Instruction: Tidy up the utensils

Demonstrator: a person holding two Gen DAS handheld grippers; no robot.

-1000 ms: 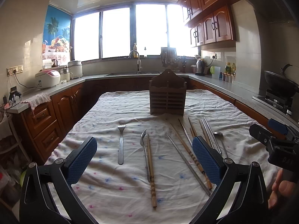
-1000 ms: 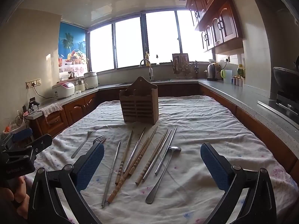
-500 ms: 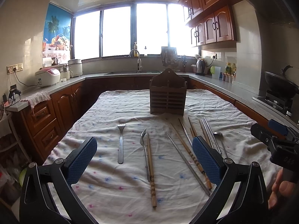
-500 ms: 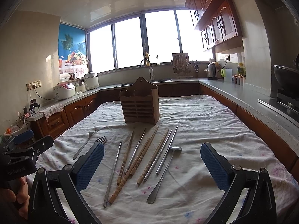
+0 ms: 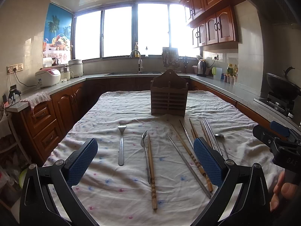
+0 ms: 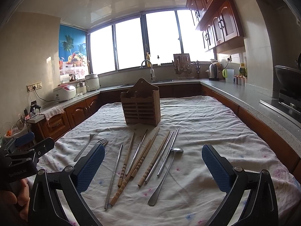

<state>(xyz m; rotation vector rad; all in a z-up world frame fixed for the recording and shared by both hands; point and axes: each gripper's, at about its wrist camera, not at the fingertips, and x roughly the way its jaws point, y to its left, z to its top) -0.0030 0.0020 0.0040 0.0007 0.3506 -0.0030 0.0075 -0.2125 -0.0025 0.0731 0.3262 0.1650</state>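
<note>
1. The left tongs stand wide apart and hold nothing; their blue pads hover above the cloth-covered counter, touching no utensil.
2. The right tongs are likewise spread wide and empty, hovering over the near end of the utensil row.
3. Both tongs point level toward the far windows. The person's right hand shows at the right edge of the left view, fingers wrapped round its handle; the left hand shows at the lower left edge of the right view.
4. Between the left tongs lie a fork, tines pointing away, and a second fork on its side, just beside a wooden chopstick; all run lengthwise, near to far.
5. To the right, a fan of wooden chopsticks and metal chopsticks lies with long axes converging toward the holder; several wooden ones cross or touch.
6. A spoon lies at the right end of the row, bowl away, handle toward the camera.
7. The wooden utensil holder stands upright beyond the utensils, mid-counter, slatted front facing the tongs.
</note>
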